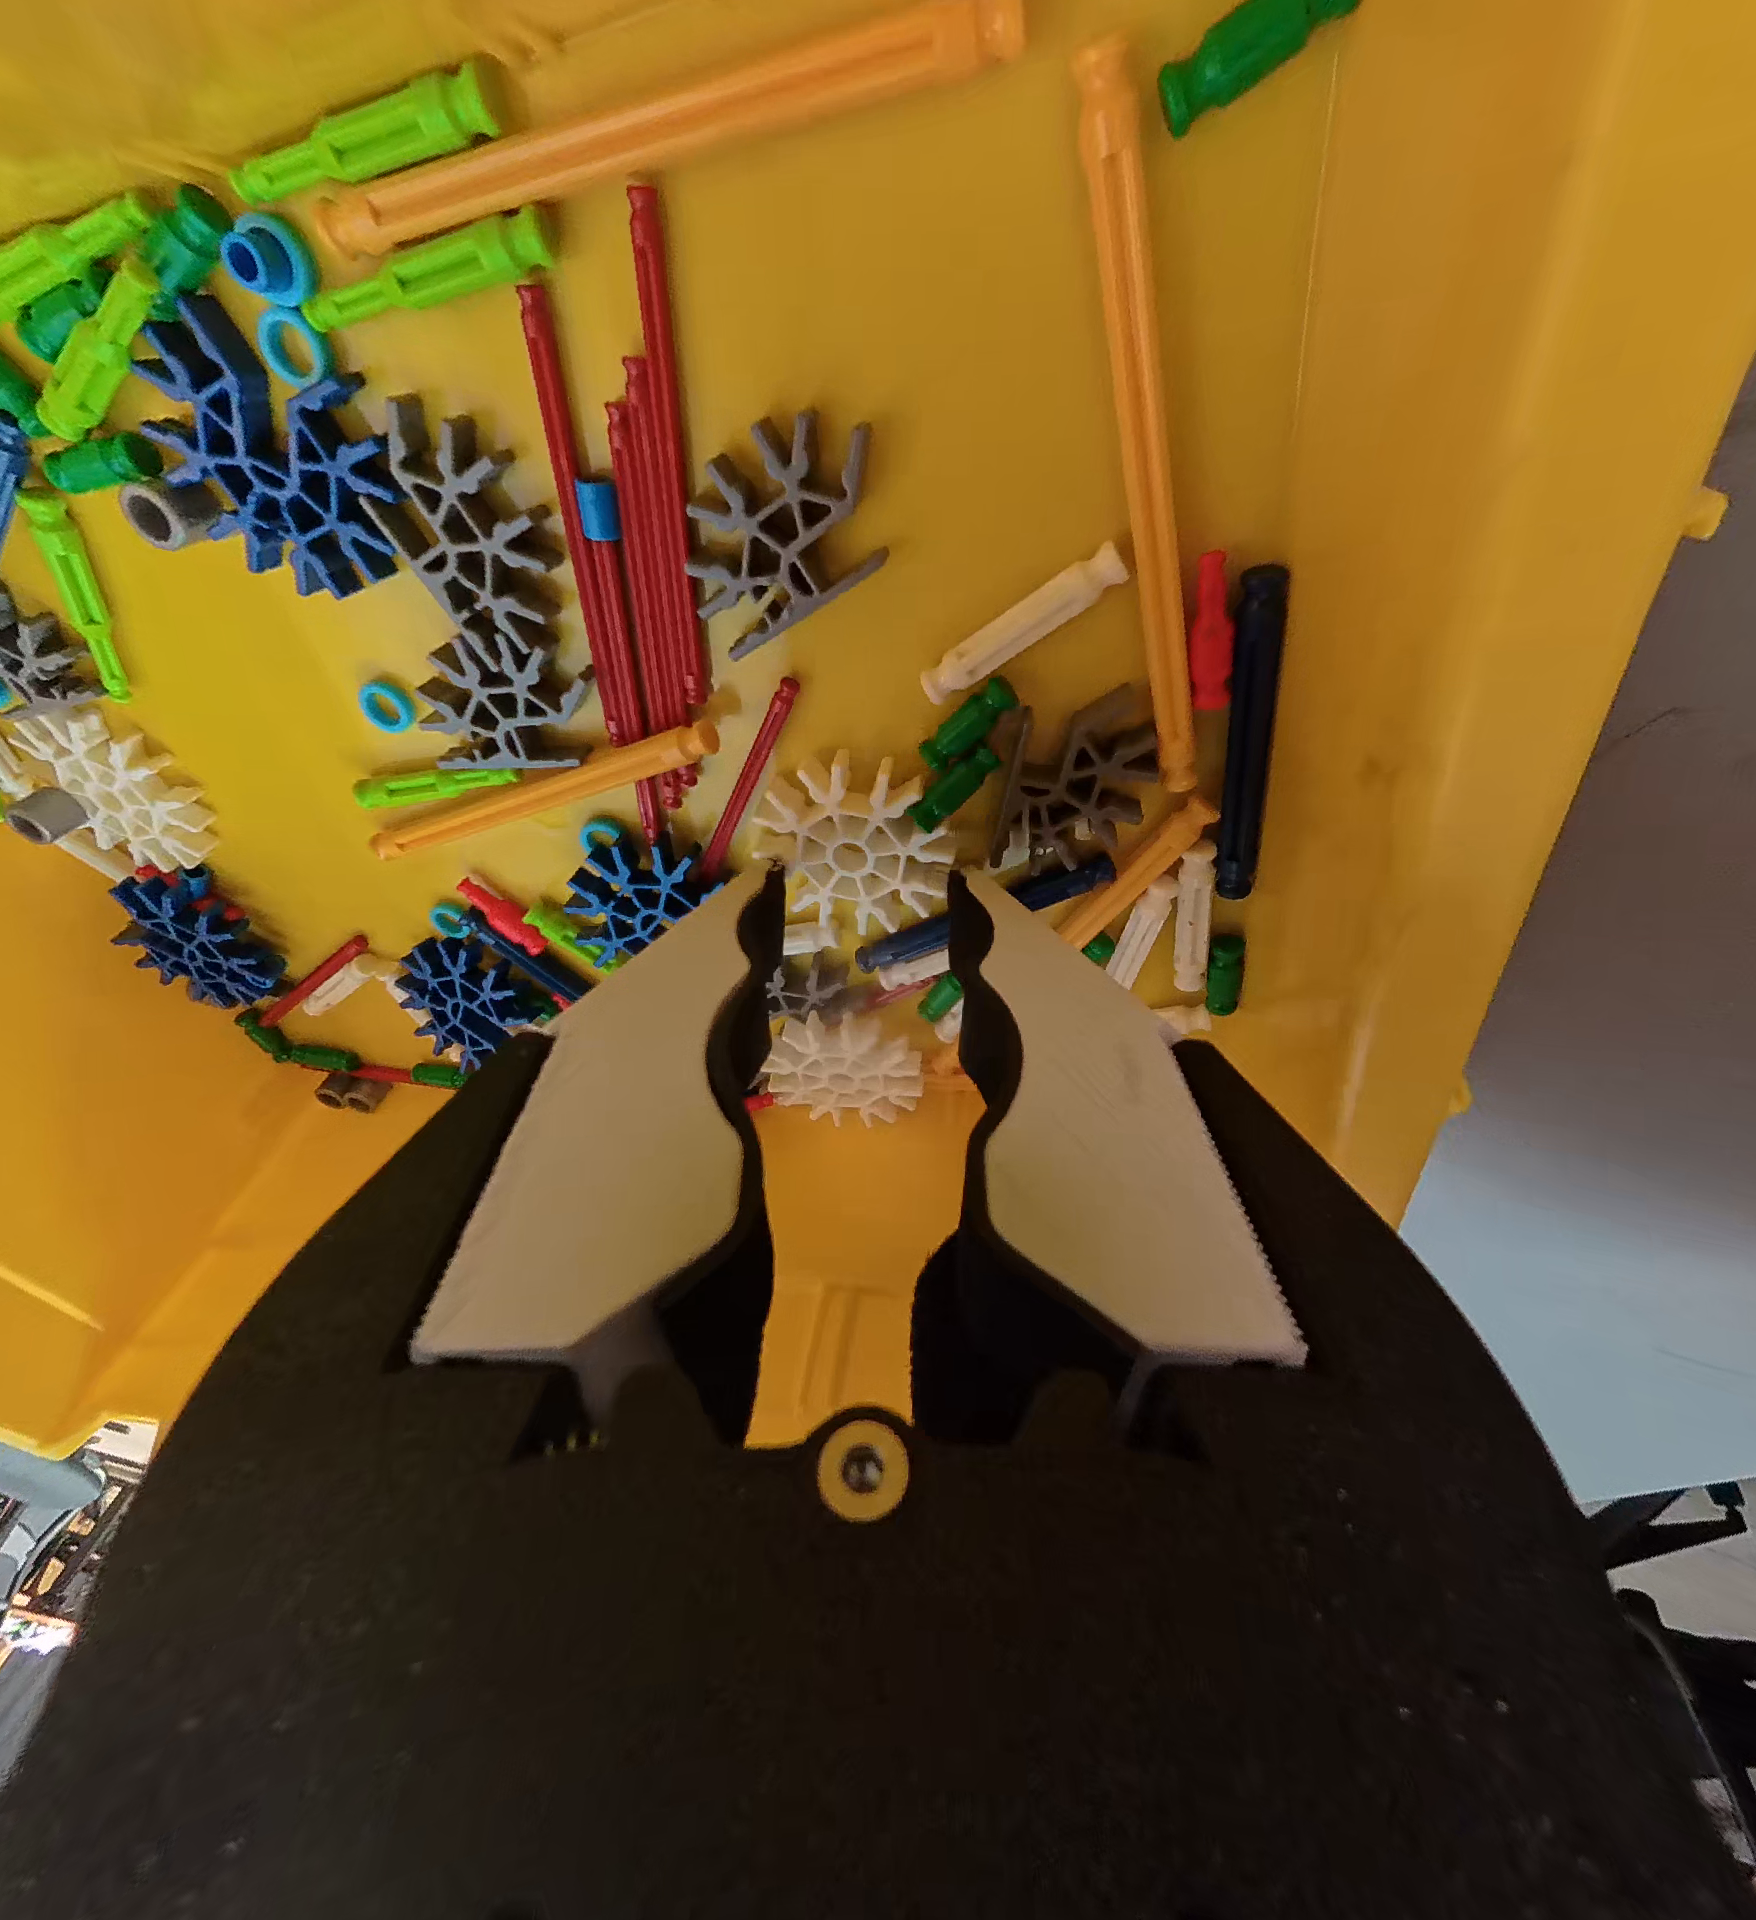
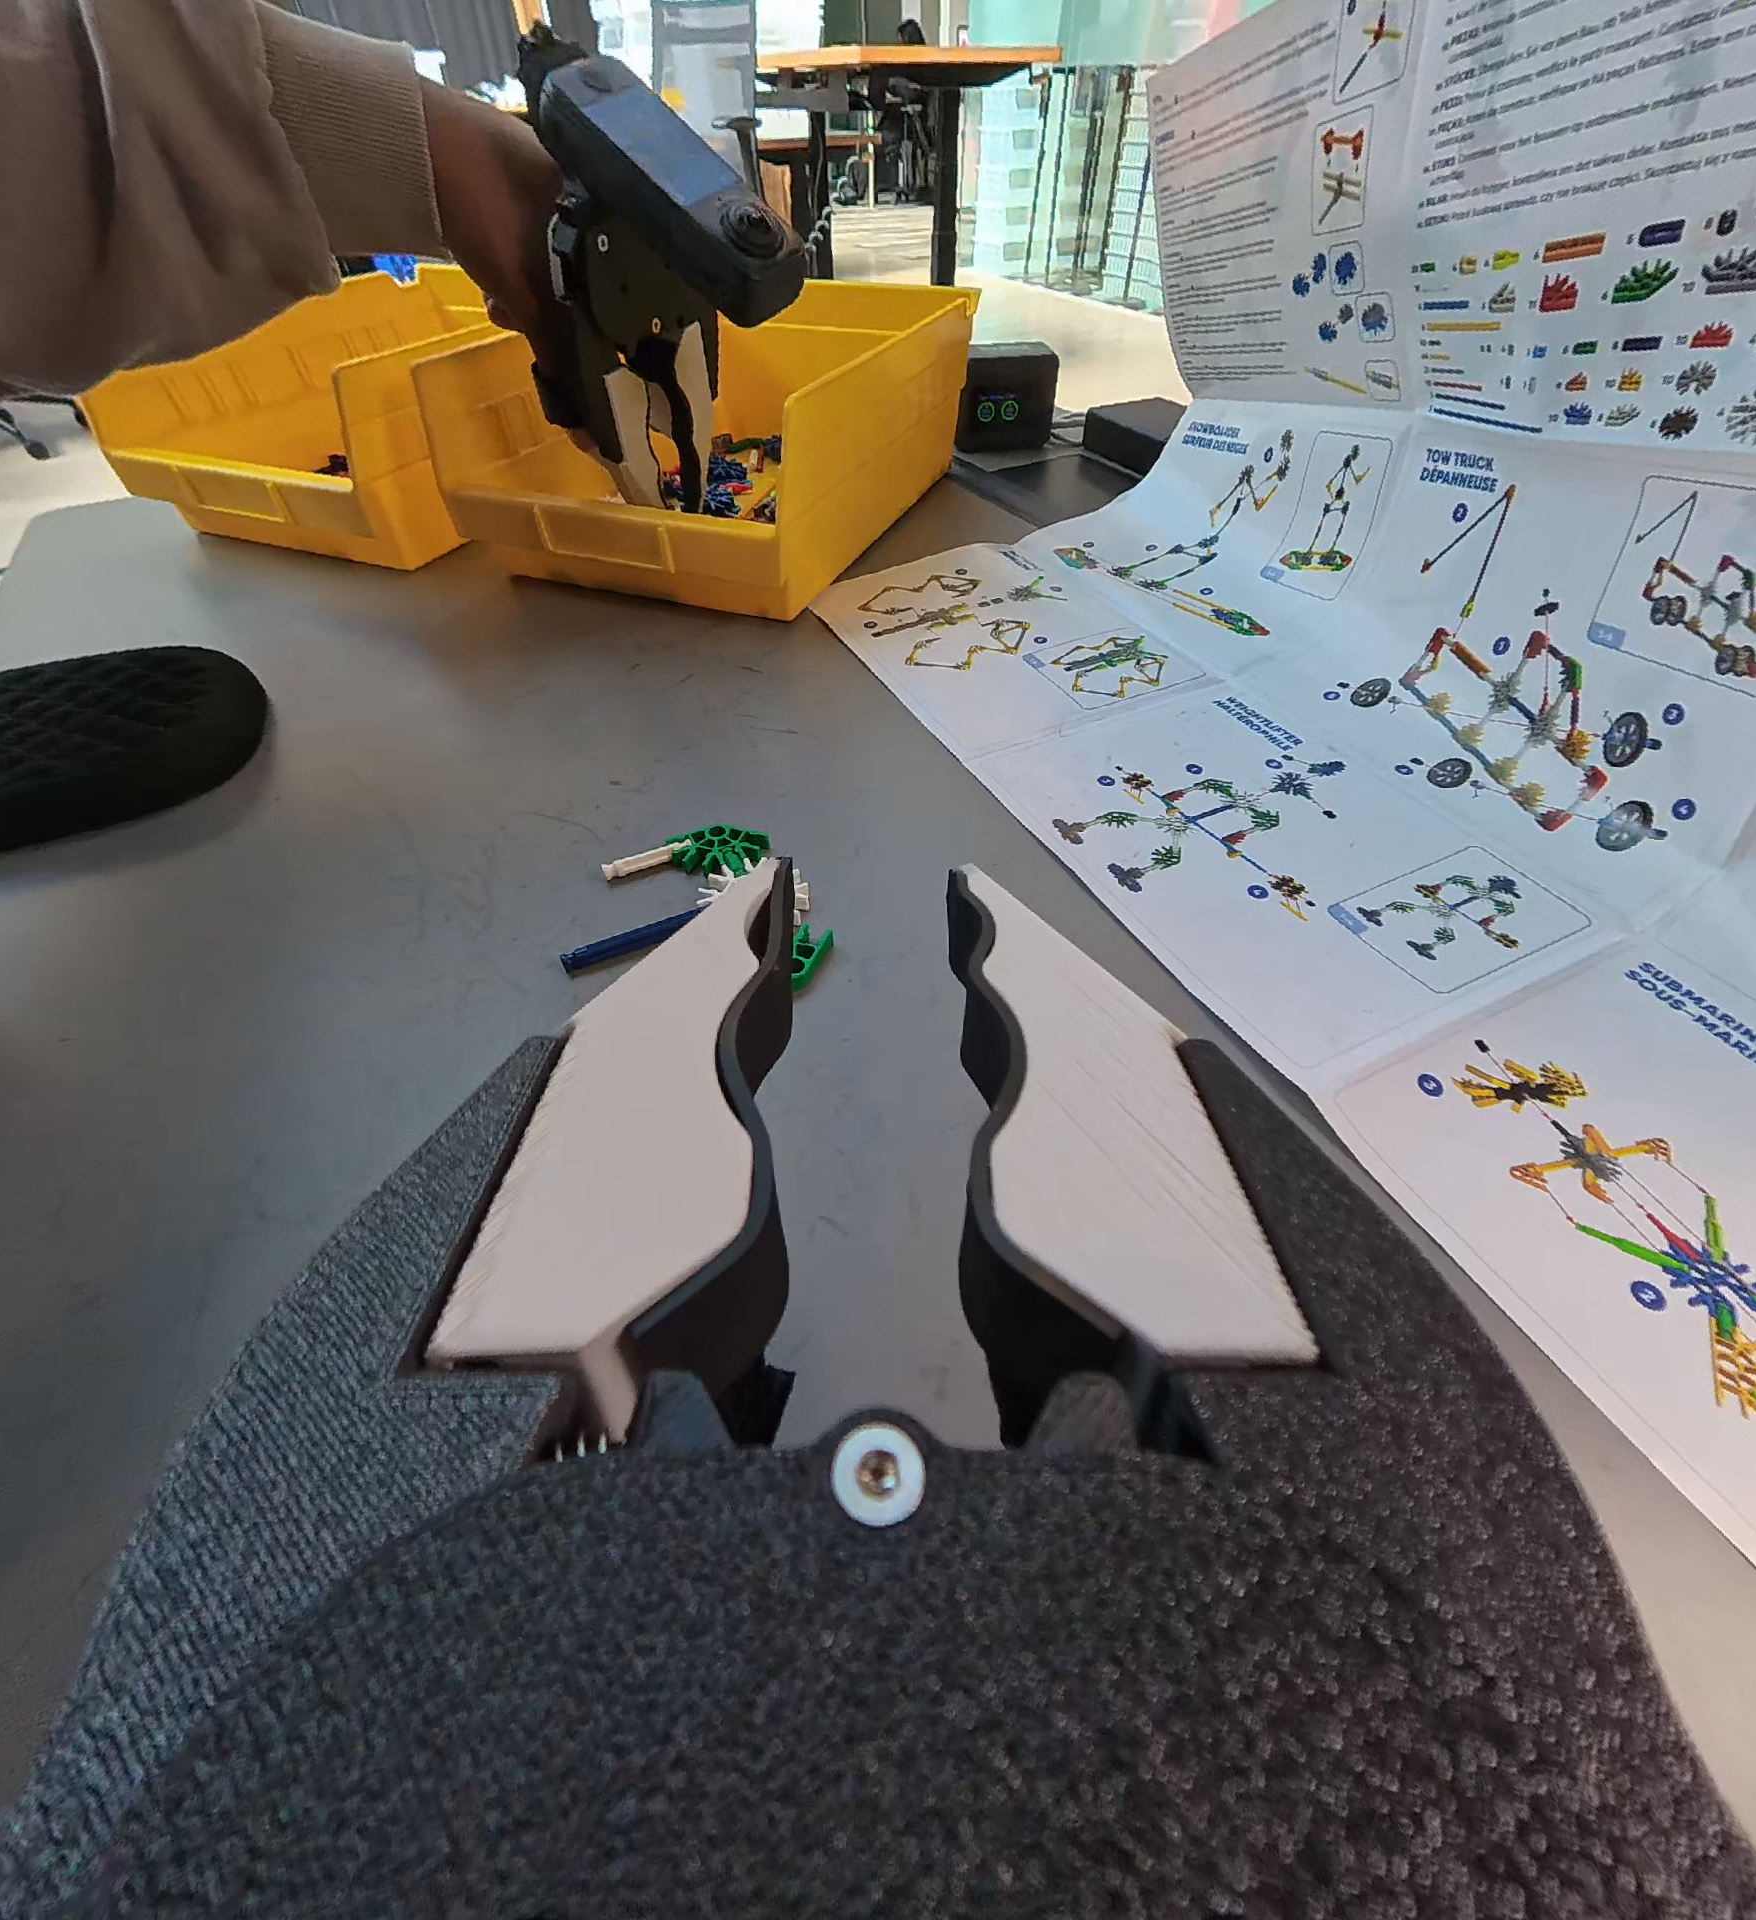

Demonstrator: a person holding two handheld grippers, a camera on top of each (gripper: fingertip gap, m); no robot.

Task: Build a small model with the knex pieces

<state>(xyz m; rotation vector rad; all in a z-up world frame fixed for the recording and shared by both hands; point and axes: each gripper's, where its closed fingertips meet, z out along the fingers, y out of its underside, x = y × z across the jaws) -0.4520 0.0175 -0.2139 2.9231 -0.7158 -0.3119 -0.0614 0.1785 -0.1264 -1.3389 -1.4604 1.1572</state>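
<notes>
My left gripper (image 1: 866, 883) is open, reaching down inside a yellow bin (image 1: 1425, 727) full of plastic rods and snowflake connectors. Its tips stand either side of a white snowflake connector (image 1: 851, 854); a second white connector (image 1: 845, 1065) lies between the fingers lower down. The left gripper also shows in the right wrist view (image 2: 661, 457), held by a hand in a beige sleeve, dipped in the bin (image 2: 853, 457). My right gripper (image 2: 866, 883) is open and empty, low over the grey table (image 2: 386, 1039). A small build with a green connector (image 2: 716, 847), white rod and blue rod (image 2: 630, 940) lies by its left fingertip.
A second yellow bin (image 2: 261, 436) stands left of the first. A large printed instruction sheet (image 2: 1425, 727) covers the table's right side. A black mesh pad (image 2: 63, 738) lies at the left edge. Small black devices (image 2: 1004, 395) sit behind the bins. Some 45 centimetres of space lies between my two pairs of fingers.
</notes>
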